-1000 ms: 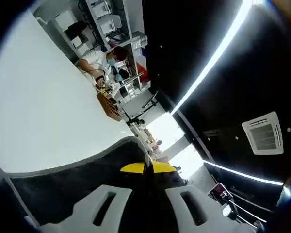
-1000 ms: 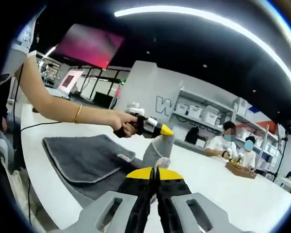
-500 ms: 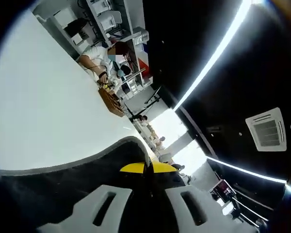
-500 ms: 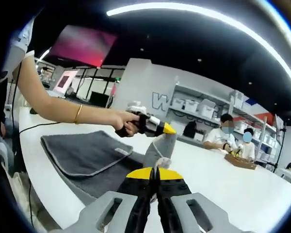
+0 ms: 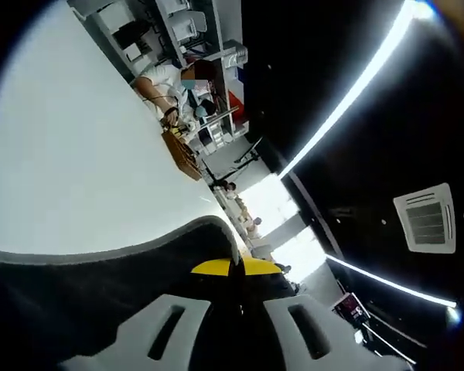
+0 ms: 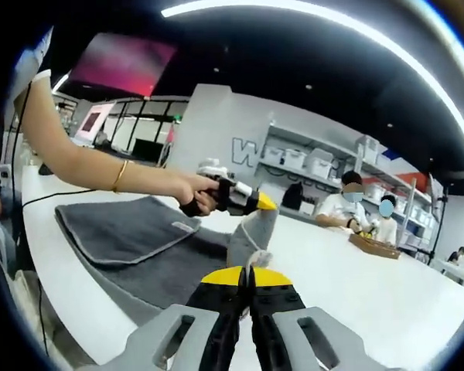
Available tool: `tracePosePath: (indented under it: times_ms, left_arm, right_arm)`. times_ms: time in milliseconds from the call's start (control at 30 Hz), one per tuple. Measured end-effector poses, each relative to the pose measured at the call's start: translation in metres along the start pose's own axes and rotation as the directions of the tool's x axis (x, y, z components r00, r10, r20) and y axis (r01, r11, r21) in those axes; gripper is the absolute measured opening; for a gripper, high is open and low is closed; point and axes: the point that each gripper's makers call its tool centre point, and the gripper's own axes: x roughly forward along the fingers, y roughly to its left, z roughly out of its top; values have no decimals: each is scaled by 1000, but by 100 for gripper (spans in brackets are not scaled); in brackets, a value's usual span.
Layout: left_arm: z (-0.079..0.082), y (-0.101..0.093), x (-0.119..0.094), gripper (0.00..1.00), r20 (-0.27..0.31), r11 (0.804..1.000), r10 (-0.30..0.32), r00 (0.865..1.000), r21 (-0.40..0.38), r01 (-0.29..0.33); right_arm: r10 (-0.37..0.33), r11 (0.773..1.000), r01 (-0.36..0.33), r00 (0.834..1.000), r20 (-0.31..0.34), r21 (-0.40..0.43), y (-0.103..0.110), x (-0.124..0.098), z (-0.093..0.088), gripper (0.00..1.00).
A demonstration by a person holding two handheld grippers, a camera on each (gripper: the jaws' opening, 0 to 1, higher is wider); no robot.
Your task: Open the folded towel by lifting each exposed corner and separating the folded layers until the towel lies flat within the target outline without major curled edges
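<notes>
A dark grey towel (image 6: 127, 230) with a pale hem lies partly folded on the white table (image 6: 348, 286). One corner of the towel is pulled up into a peak (image 6: 250, 230). A hand holds my left gripper (image 6: 257, 202) shut on the top of that peak. In the left gripper view the left gripper (image 5: 232, 267) has its yellow tips closed on the towel (image 5: 124, 286), which drapes away to the lower left. My right gripper (image 6: 246, 273) sits right below the peak, its jaws shut on the towel's lower edge.
The white table (image 5: 77, 170) stretches far beyond the towel. At its far end sit people (image 6: 348, 212) beside a wooden tray (image 6: 377, 247), with shelves of boxes (image 6: 309, 164) behind. A bare arm with a bracelet (image 6: 120, 176) crosses over the towel.
Both views have shifted slightly with the hands. The towel corner stays raised between the two shut grippers; the towel covers a little more of the left gripper view's lower left.
</notes>
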Motion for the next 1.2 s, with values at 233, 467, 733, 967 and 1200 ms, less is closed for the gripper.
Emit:
tracePosePath:
  times_ms: [233,467,733,967,1200]
  left_arm:
    - [-11,3,9,1,-7,999,-46,999,13,46]
    - [-16,7,15,2,-28,999,-42,999,34,43]
    - [-19,3,15,16,5,999,-50,999,13,50]
    - [-28,-2,24,38,-42,998,-53,998,30,55]
    - [-28,0,26,42,-52,999,-40,998,4,40]
  right_arm:
    - [-19,1000,19,999,-27,17,-5,-2,-13,0]
    - [-45,998,46,998,-45,33,-8,-3,-23,0]
    - [-56,995,60,997,-54,76,-9,-8,-29,0]
    - [-68,994,73,996,-61,81,-15,-10,-30,0]
    - [-77,993,81,995,-57,81,-17,-12,-30,0]
